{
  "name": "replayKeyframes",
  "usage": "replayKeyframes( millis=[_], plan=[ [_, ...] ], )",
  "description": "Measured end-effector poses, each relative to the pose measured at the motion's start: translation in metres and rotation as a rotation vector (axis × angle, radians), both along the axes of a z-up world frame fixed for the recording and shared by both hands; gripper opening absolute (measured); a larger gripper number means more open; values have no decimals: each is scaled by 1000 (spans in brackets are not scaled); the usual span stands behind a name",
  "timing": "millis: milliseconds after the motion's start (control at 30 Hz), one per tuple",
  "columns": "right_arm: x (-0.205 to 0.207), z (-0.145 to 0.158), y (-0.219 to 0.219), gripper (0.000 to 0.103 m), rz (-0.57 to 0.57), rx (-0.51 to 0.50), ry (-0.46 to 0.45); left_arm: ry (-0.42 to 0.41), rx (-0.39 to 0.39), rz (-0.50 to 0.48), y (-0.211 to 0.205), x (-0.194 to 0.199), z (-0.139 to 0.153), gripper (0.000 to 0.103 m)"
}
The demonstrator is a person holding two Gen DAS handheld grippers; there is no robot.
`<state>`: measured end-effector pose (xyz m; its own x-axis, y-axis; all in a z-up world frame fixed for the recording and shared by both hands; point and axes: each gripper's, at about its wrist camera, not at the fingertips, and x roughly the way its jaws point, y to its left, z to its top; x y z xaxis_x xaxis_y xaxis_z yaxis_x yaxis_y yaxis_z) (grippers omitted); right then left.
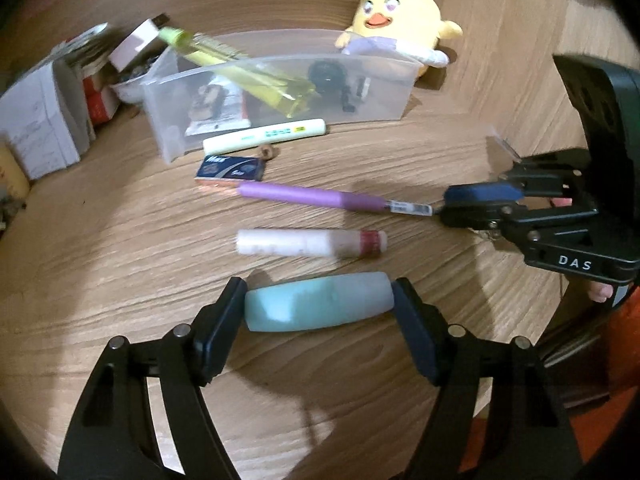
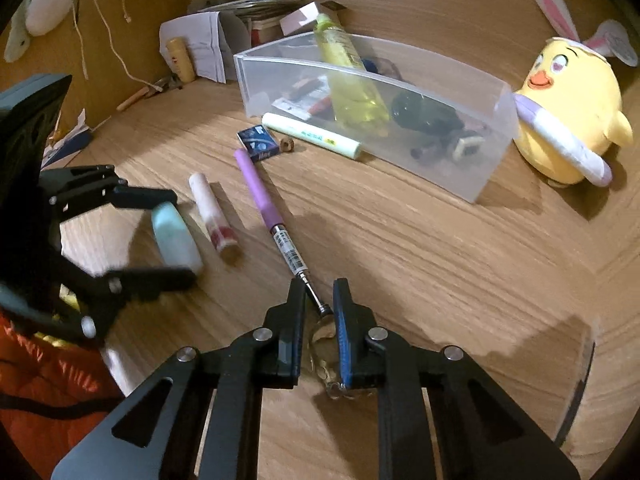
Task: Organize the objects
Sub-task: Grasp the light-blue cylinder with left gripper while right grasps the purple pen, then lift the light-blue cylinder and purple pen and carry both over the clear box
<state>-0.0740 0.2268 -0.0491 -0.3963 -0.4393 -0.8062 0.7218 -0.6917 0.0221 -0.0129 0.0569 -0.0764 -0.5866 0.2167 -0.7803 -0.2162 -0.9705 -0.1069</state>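
A clear plastic bin (image 1: 172,92) (image 2: 492,152) stands at the back of the wooden desk, holding a yellow-green tube (image 1: 256,76) (image 2: 352,84) and small dark items. In front lie a white marker (image 1: 264,136) (image 2: 312,134), a blue box (image 1: 232,170) (image 2: 258,142), a purple-handled tool (image 1: 312,196) (image 2: 260,192), a white tube with a red end (image 1: 312,242) (image 2: 212,212) and a pale blue bottle (image 1: 320,306) (image 2: 176,238). My left gripper (image 1: 320,308) (image 2: 172,236) has a finger at each end of the blue bottle. My right gripper (image 2: 320,316) (image 1: 460,204) is closed on the purple tool's metal end.
A yellow plush chick (image 1: 400,20) (image 2: 572,120) sits right of the bin. Papers, boxes and a small bottle (image 1: 52,112) (image 2: 208,44) crowd the back left corner. Something orange (image 2: 40,372) lies off the desk's near edge.
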Motion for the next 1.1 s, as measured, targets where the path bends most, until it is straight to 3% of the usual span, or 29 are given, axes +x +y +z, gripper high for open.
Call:
replayKeyframes(
  millis=[133,300,467,767,1100],
  plan=[
    [1,5,-13,13,34,-19,8,-2,34,45,-14,1,3,73],
    [-5,-3,-47,13,88,47,40,30,42,91,-29,6,12,73],
    [-10,-8,-59,15,119,50,27,54,45,114,-39,8,18,73],
    [4,-5,-51,10,116,31,43,97,72,124,-47,7,31,73],
    [7,32,-26,10,32,-70,118,166,91,148,-54,-2,52,73]
  ],
)
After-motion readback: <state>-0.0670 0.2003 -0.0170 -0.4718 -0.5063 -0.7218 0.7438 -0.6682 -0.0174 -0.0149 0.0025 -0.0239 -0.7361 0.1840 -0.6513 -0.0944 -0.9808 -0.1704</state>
